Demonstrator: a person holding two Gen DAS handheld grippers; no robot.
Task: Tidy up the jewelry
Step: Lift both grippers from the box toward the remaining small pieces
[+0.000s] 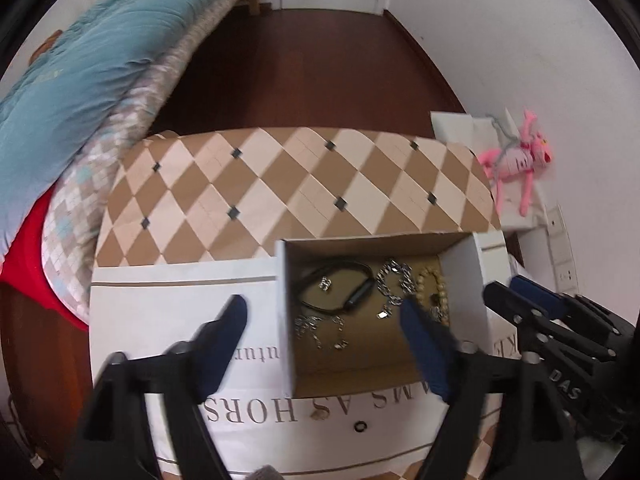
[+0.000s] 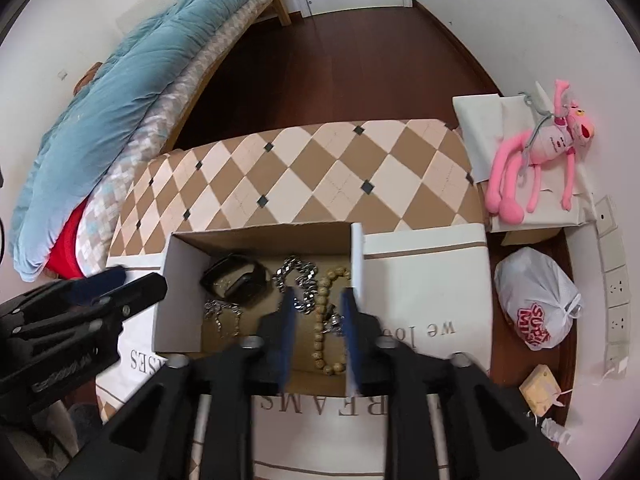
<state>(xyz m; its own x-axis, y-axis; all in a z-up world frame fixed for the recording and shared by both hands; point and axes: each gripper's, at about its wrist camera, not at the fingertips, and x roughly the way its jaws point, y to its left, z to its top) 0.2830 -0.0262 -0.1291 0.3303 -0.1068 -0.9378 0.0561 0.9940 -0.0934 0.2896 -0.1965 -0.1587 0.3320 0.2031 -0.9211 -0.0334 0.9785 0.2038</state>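
In the left wrist view, the cardboard box (image 1: 362, 390) sits in the lower middle of the frame, on a white cloth with printed letters (image 1: 248, 412). Inside it lie a black band (image 1: 340, 286), a silver chain bracelet (image 1: 394, 284), a bead bracelet (image 1: 434, 286) and a thin silver chain (image 1: 318, 328). The left gripper (image 1: 326, 346) is spread wide and holds nothing; one finger is over the cloth at lower left, the other is over the box. A small black ring (image 1: 361, 426) lies on the cloth below the box, apart from the rest. The right gripper (image 1: 520, 296) enters from the right edge; from here its state cannot be judged.

In the right wrist view, the right gripper (image 2: 318, 322) is over the right half of the box (image 2: 178, 320), at the lower middle of the frame. Its fingers are partly parted and empty, with the bead bracelet (image 2: 326, 328) lying between and below them. The silver chain bracelet (image 2: 298, 284) touches the beads at the upper side.

The step seems to be picking the bead bracelet. It is better to descend straight, close on one strand only, and stay away from the box wall on the right and from the tangled chain, so that only the beads rise.
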